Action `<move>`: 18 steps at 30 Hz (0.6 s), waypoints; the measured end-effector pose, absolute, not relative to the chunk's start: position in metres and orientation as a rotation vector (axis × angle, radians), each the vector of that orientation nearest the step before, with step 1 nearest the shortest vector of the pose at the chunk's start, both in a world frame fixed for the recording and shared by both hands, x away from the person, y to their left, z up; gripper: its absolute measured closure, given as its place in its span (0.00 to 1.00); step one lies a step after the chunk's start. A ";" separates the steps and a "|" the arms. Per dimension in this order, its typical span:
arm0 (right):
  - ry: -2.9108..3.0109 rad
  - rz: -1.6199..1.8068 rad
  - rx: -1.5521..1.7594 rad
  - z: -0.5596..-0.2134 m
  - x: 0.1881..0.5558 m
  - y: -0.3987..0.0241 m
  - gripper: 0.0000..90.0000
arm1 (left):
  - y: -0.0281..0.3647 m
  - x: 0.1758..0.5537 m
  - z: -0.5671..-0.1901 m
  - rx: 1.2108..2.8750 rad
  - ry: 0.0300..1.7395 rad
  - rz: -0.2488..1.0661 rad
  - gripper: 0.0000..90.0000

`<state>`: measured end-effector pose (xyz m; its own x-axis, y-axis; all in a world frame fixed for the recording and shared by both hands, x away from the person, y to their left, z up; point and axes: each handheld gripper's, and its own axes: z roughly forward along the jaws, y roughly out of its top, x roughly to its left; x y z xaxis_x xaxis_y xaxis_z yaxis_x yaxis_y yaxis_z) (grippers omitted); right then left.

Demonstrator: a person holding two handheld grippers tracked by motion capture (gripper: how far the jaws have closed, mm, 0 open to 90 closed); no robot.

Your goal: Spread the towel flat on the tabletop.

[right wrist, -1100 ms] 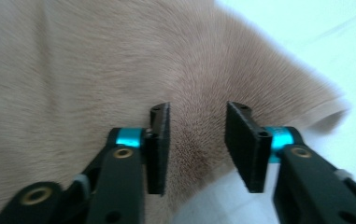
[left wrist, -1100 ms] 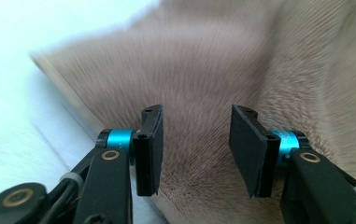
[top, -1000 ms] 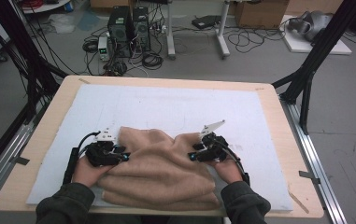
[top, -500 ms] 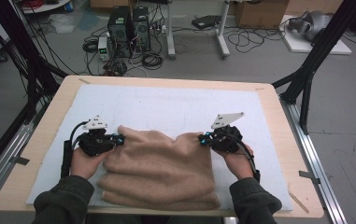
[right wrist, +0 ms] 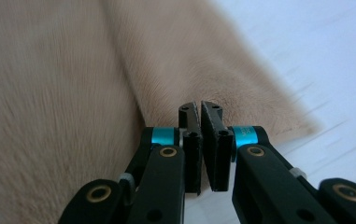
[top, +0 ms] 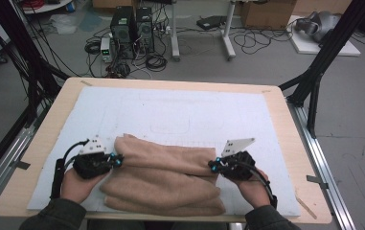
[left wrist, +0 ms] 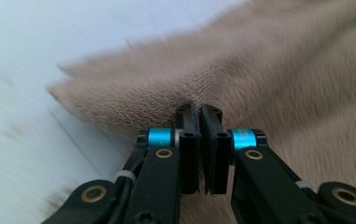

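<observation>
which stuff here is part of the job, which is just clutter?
In the job:
- tan towel
- left gripper, shut on its left edge
- right gripper, shut on its right edge
- white mat

Lying about:
- computer towers
- floor cables
- cardboard box

The tan cloth (top: 163, 179) you are working looks like soft, fuzzy fleece, matt with a short raised nap that shows as fine brushed fibres. Under the cloth, the white sheet (top: 180, 115) covering the surface looks matt and faintly textured, like foam or thick paper. Around that sheet, the rim of the surface (top: 292, 143) is pale, smooth wood. At the cloth's edges, your left claw (left wrist: 202, 112) and right claw (right wrist: 200, 109) are matt black plastic, with glossy blue anodised metal sleeves and small brass-coloured rivets. A flat grey plate (top: 237, 145) tops each claw, dull and smooth.
</observation>
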<state>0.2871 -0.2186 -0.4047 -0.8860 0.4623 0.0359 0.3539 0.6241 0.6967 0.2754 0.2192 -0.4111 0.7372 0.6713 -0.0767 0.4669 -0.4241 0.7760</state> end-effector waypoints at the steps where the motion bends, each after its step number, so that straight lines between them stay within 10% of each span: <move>1: 2.725 1.118 0.696 -0.416 0.286 -0.218 0.97 | 0.221 0.272 -0.422 2.102 0.872 0.261 0.95; 11: 2.656 1.223 0.749 -0.396 0.305 -0.220 0.71 | 0.229 0.290 -0.399 2.008 0.868 0.261 0.63; 18: 2.698 1.116 0.791 -0.425 0.325 -0.206 0.60 | 0.219 0.318 -0.405 2.100 0.927 0.298 0.58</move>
